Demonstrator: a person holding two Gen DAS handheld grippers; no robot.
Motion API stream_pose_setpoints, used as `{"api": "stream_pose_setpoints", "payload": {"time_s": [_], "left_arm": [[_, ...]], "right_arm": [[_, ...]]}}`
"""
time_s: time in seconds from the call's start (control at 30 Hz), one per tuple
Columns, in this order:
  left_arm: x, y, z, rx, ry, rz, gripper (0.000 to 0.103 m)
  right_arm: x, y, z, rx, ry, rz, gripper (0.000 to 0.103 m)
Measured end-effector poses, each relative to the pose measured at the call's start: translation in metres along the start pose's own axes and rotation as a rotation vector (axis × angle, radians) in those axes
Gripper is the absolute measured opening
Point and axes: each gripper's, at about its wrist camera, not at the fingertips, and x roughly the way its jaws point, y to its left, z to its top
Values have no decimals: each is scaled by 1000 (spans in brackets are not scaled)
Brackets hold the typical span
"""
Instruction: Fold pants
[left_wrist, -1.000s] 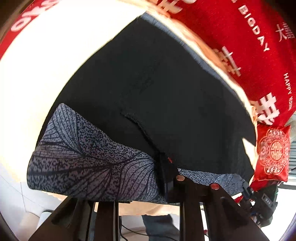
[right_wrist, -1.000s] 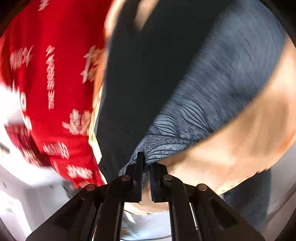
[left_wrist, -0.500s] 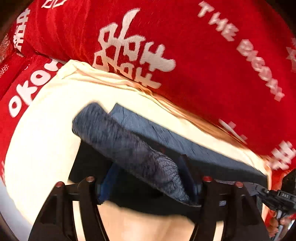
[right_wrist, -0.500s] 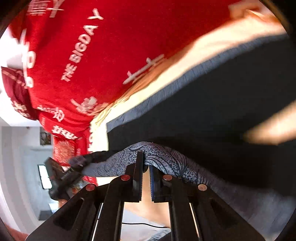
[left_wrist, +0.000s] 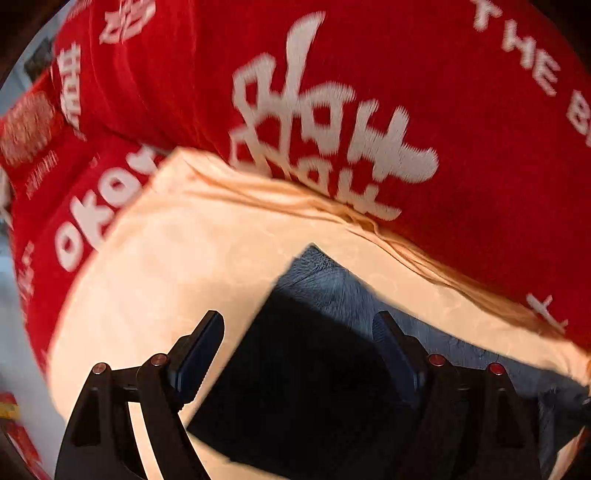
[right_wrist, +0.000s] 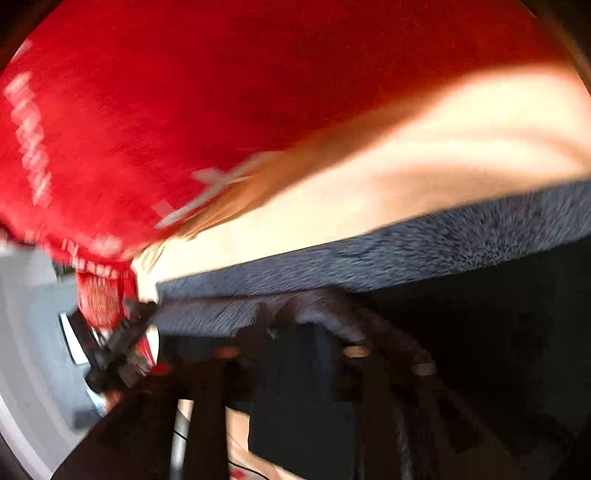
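- Left wrist view: your left tool (left_wrist: 297, 334) stands wide open with nothing between its fingers. The pants (left_wrist: 306, 373) lie flat on the cream sheet (left_wrist: 192, 251) of the bed, directly below and ahead of the tool. A dark panel sits on top, and a grey patterned layer shows along its far edge, toward the red blanket (left_wrist: 406, 74) bunched at the far side of the bed.
- Judgement from this view: one fold appears laid down and released on this side. The far corner looks square.
- Right wrist view: heavy blur. Your right tool (right_wrist: 291, 332) is low against the pants (right_wrist: 424, 247), at their near edge. You cannot tell from this picture whether it grips the cloth or has let go.
- Remaining, as a judgement: confirm release on the right, then check whether a further fold and smoothing are needed; the full outline is not visible.
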Motion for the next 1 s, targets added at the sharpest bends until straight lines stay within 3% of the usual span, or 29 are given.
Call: {"api": "stream_pose_setpoints", "payload": {"time_s": [0.13,0.2,0.3,0.37,0.43,0.57,0.73,1.0], "left_arm": [[7,-25,-25,148,55,-29,84],[26,-44,-35,207,76,-2,84],[58,-66,-39,203,91,23,84],[67,-72,-33,190,45,77,85],[72,-70,-23,152,56,78,85],[58,-60,-11,133,81,115,85],[17,-62,-33,246,100,87,85],[-5,-107,-115,384,240,-29,85]], "right_arm": [[-17,45,-24,-137,-15,69,43],[3,61,-29,-210,32,15,42],[49,68,-28,-283,75,-100,39],[69,64,-20,-289,69,-141,39],[75,52,-11,-262,48,-142,36],[48,40,5,-125,-63,-57,38],[-9,27,-7,-57,-146,-10,40],[-90,-36,-103,99,-131,26,46]]}}
